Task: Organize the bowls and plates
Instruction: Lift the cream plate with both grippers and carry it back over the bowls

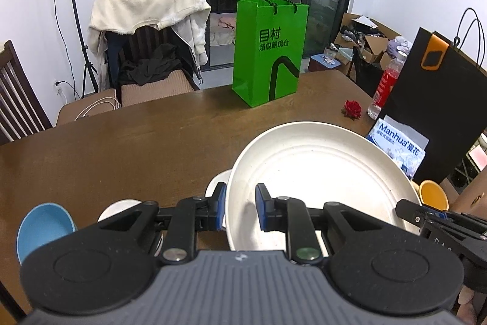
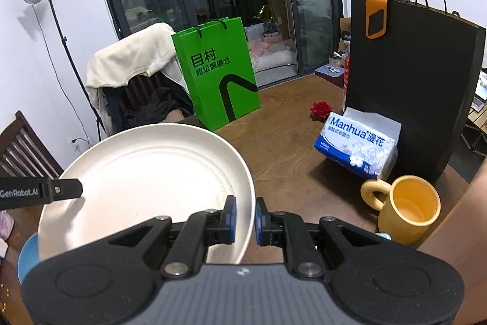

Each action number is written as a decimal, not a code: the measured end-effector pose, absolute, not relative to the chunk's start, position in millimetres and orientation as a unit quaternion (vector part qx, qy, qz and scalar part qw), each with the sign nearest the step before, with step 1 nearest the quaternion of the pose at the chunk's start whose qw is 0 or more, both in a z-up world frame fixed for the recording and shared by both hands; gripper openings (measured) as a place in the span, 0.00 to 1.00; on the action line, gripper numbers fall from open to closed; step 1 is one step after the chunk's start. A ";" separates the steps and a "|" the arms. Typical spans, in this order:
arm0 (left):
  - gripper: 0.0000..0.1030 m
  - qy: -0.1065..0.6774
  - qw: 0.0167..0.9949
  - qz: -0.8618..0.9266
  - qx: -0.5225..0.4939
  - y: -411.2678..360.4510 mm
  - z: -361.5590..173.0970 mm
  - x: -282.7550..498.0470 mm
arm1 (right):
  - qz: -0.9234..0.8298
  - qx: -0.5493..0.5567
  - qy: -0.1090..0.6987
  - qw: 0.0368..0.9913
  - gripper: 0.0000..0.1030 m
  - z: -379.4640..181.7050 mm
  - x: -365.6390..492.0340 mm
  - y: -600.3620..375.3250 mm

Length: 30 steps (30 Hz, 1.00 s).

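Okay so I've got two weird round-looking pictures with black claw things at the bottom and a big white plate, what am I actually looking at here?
Those claws are two hand-held grippers; a person carries one in each hand. Each has a wide-angle camera looking forward along its jaws, which is why the pictures bulge.

One picture is from the left gripper, the other from the right gripper. Both have their jaws closed on opposite rims of the same white plate, holding it above the wooden table.

On the table: a green paper bag, a black bag, a tissue pack, a red flower, a yellow mug and a red-labelled bottle. Below the plate, a blue bowl and some white dishes are partly hidden.
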<state>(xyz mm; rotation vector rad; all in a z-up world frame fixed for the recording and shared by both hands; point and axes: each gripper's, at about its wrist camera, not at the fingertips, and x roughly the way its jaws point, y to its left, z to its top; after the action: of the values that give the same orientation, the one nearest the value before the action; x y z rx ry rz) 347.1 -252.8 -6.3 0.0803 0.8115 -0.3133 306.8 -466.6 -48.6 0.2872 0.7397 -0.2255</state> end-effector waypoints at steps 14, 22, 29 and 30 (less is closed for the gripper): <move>0.20 0.391 0.906 -0.160 0.033 -248.3 -16.2 303.2 | -0.114 0.135 0.362 0.915 0.12 -58.2 267.8 -466.9; 0.20 0.388 0.907 -0.162 0.031 -245.2 -24.0 281.7 | -0.110 0.137 0.357 0.917 0.12 -64.0 245.4 -468.1; 0.20 0.382 0.908 -0.167 0.032 -239.2 -29.3 263.5 | -0.108 0.135 0.355 0.919 0.12 -70.5 227.4 -464.2; 0.20 0.381 0.909 -0.168 0.033 -238.4 -30.0 261.0 | -0.108 0.136 0.355 0.919 0.12 -71.4 225.2 -463.9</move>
<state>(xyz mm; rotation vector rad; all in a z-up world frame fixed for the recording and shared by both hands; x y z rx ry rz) 261.0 -238.4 -30.0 0.0687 0.7852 -0.3461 225.2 -463.9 -71.4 0.2793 0.7298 -0.2224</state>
